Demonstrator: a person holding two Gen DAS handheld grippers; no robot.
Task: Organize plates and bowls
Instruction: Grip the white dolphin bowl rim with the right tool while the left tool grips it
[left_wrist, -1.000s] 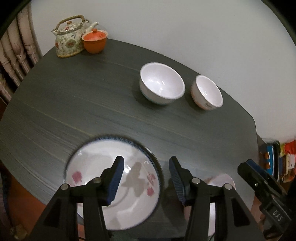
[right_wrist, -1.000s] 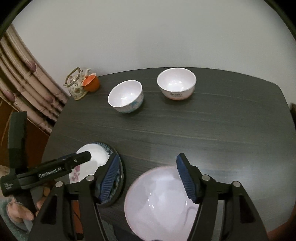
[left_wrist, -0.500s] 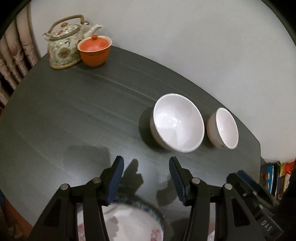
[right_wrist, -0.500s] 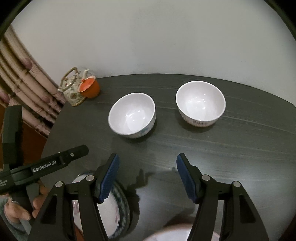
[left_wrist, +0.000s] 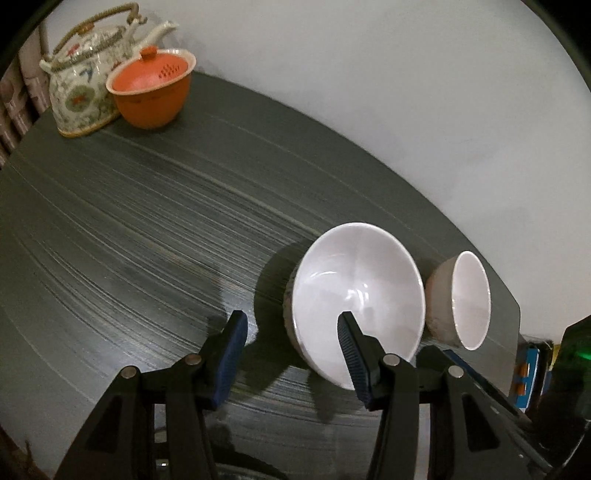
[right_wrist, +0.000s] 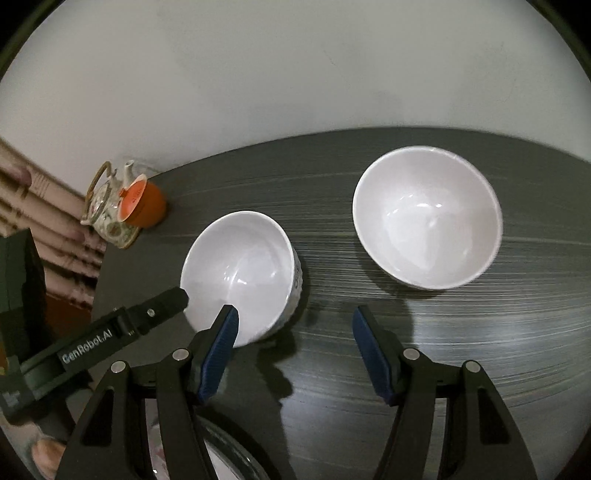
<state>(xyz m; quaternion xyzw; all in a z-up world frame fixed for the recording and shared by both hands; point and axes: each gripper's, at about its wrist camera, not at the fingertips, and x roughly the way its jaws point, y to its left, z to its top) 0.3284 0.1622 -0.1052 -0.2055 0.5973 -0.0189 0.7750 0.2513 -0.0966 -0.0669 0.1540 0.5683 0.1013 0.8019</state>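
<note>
The left claw hangs spread wide over the dark bench, pinching nothing; one blue pad sits over bare wood, the other in front of the patterned bowl, though whether it touches the rim I cannot tell. The right claw is likewise spread and empty, one pad overlapping that same patterned bowl in its view, the other over bare bench. At the bottom edge of the right view, nearer than the patterned bowl, a sliver of a dark-rimmed plate peeks out under the claw arms.

The patterned bowl stands upright, white inside. The plain bowl stands a little apart from it on the bench, also upright and empty; from the left view this plain bowl looks just beside it. Well beyond the patterned bowl, at the far corner by the wall, a flowered teapot stands touching an orange lidded cup.
</note>
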